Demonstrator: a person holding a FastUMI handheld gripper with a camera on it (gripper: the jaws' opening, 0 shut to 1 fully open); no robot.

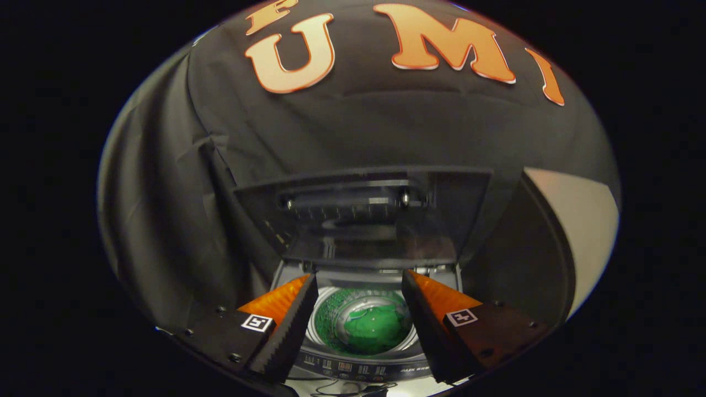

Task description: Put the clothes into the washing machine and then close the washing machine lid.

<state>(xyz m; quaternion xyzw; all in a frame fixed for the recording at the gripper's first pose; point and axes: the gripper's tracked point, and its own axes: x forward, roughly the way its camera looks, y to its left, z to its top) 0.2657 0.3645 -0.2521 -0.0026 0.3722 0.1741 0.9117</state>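
The gripper [359, 286] hangs above the washing machine [361, 364] with its two fingers spread wide and nothing between them; it has let go of whatever it carried. Through the gap between the fingers the drum [325, 320] lies open below, and green clothes [378, 328] sit bunched at its bottom, well under the fingertips. That looks like the loading half of the job done, and the high, released pose reads as a clear position from which to reach for the lid.

The lid [364, 220] stands raised just beyond the fingers, tilted back toward the black cloth wall [165, 220], its underside facing the tool. It is not yet closed, so that step remains.

The control panel [353, 368] at the near edge of the machine is too small to make out. The fingers cover both sides of the drum's rim, so I cannot tell whether any cloth hangs over it.
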